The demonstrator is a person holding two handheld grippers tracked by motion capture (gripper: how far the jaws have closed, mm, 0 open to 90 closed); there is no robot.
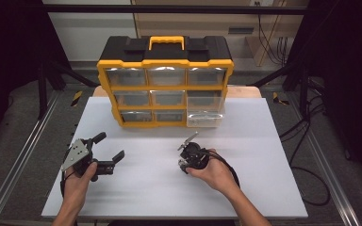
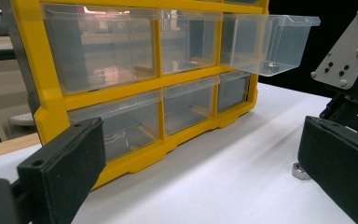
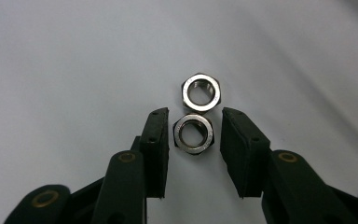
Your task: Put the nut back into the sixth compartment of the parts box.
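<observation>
White table (image 1: 264, 197), far centre: yellow-and-black drawer cabinet (image 1: 165, 87), nine clear drawers; its bottom-right drawer (image 1: 205, 118) is pulled out toward the near side. Near left: left gripper (image 1: 107, 149) rests on the table, fingers (image 2: 60, 172) released, spread wide, nothing between them, aimed at the cabinet. Near centre-right: right gripper (image 1: 185, 157) points down at the table, just near of the open drawer. Its fingers (image 3: 156, 140) straddle the near steel hex nut (image 3: 193, 134), left finger at or almost at it, small gap on the right, not clenched. Second nut (image 3: 201, 91) sits touching it on the far side, outside the fingers.
</observation>
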